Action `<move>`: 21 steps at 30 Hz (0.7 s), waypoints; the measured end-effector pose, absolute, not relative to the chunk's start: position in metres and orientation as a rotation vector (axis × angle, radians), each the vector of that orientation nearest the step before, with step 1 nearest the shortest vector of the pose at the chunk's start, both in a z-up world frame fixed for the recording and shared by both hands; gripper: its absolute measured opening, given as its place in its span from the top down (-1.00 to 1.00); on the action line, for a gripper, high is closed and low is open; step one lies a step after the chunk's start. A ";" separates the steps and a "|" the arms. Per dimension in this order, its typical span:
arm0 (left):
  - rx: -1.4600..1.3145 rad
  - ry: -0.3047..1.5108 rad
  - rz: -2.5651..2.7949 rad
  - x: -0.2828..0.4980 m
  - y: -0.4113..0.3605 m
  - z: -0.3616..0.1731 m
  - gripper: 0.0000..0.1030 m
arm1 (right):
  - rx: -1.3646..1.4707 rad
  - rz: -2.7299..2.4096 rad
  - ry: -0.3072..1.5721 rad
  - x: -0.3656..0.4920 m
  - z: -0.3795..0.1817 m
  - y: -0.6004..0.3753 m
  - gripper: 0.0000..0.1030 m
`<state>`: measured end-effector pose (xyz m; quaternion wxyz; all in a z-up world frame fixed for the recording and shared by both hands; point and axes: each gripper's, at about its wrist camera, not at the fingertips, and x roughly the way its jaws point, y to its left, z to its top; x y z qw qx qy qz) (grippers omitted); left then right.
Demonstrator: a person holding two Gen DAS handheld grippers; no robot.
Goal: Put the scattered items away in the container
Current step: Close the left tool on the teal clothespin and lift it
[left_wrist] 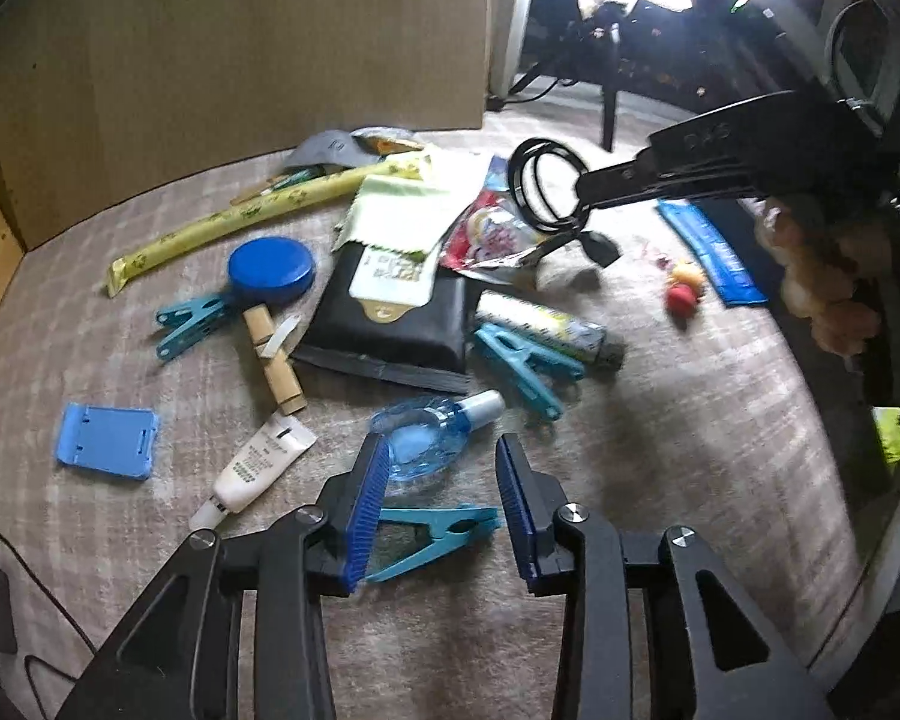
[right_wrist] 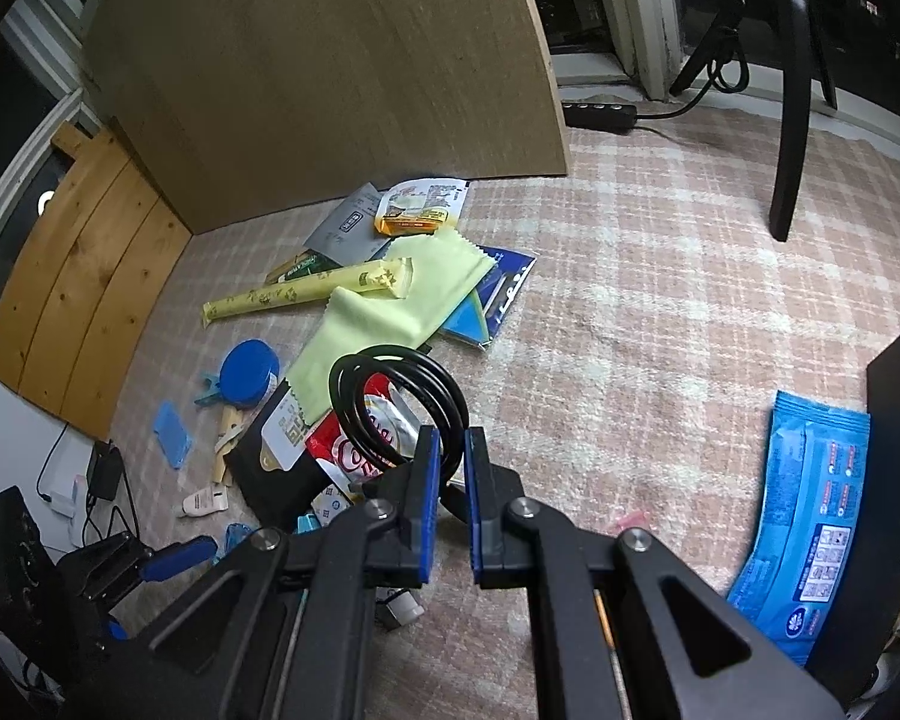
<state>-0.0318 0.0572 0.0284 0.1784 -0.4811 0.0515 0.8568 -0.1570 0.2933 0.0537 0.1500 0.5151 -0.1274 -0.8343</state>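
My right gripper is shut on a coiled black cable and holds it above the pile; it also shows in the left wrist view with the coiled cable. My left gripper is open, low over the rug, its fingers either side of a teal clothes peg and just short of a clear blue spray bottle. The scattered items lie on a checked rug: a blue round lid, a black wallet, a white tube. A dark container's wall stands at the right.
A tall cardboard box stands behind the pile. A blue wipes pack lies against the dark container. Wooden boards lean at left. A black stand leg and a power strip are at the back right. Cables and a charger lie at left.
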 end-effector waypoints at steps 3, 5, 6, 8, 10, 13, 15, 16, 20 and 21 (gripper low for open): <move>-1.383 0.122 2.452 -0.030 0.051 0.031 0.29 | 1.477 -2.398 -0.358 -0.155 0.055 0.294 0.84; -1.397 0.119 2.474 -0.030 0.047 0.033 0.28 | 1.476 -2.400 -0.359 -0.154 0.056 0.294 0.84; -1.400 0.119 2.482 -0.029 0.045 0.034 0.28 | 1.476 -2.402 -0.357 -0.153 0.056 0.294 0.84; -1.413 0.130 2.491 -0.027 0.044 0.035 0.26 | 1.479 -2.399 -0.358 -0.153 0.056 0.294 0.84; -1.417 0.133 2.500 -0.026 0.043 0.035 0.24 | 1.483 -2.395 -0.353 -0.152 0.057 0.293 0.84; -1.419 0.132 2.508 -0.023 0.042 0.035 0.19 | 1.491 -2.394 -0.337 -0.151 0.056 0.290 0.84; -1.421 0.133 2.515 -0.023 0.042 0.035 0.18 | 1.496 -2.392 -0.329 -0.151 0.055 0.288 0.84; -1.422 0.131 2.516 -0.023 0.042 0.036 0.18 | 1.496 -2.391 -0.326 -0.151 0.055 0.287 0.84; -1.413 0.131 2.528 -0.021 0.042 0.038 0.18 | 1.499 -2.389 -0.315 -0.150 0.055 0.285 0.84; -1.412 0.132 2.528 -0.021 0.041 0.038 0.18 | 1.499 -2.388 -0.313 -0.150 0.055 0.285 0.84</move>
